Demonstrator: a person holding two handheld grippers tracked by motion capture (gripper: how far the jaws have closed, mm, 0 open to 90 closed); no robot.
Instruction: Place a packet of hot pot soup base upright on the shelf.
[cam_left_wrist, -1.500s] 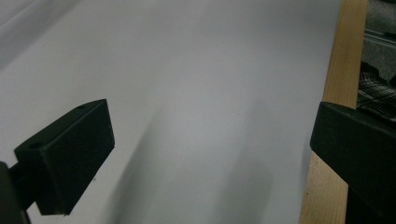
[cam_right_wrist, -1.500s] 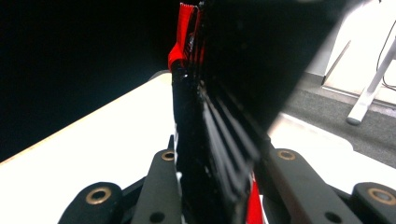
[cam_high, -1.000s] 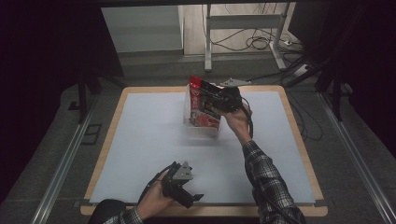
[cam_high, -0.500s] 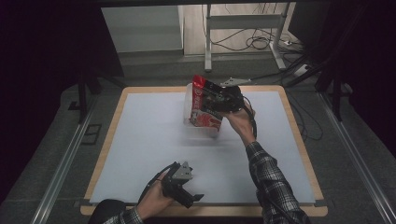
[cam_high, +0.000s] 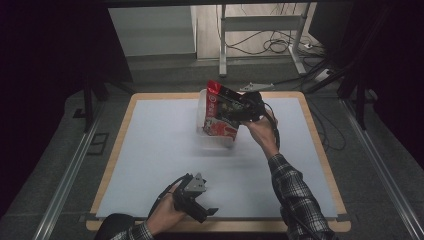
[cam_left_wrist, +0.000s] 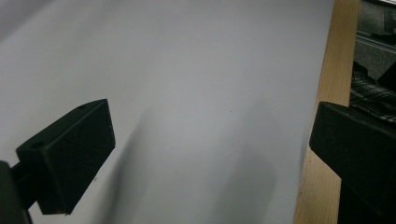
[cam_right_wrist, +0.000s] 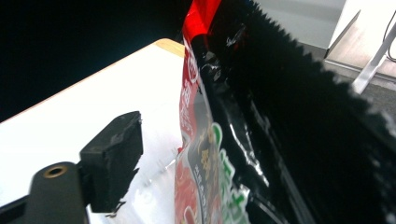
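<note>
1. The snack bag (cam_high: 220, 114), red and black with a jagged top edge, stands upright inside a clear plastic container (cam_high: 202, 107) at the far middle of the table (cam_high: 150, 145). I think the container walls are what keep it standing.

2. The right gripper (cam_high: 235, 111) is at the upper part of the bag. Its jaws have just been opening. In the right gripper view the bag (cam_right_wrist: 261, 116) is between them, but the visible left pad stands clearly apart from the film, so the jaws are wide and do not press the bag.

3. My judgement is that this is the release: the bag is set into the container, and the grip is given up so that the bag rests by itself.

4. The left gripper (cam_high: 192, 200) waits near the front edge of the table, well apart from the bag. Its jaws are wide and empty over the pale surface (cam_left_wrist: 196, 93). It seems to be parked there because this step needs one hand.
</note>
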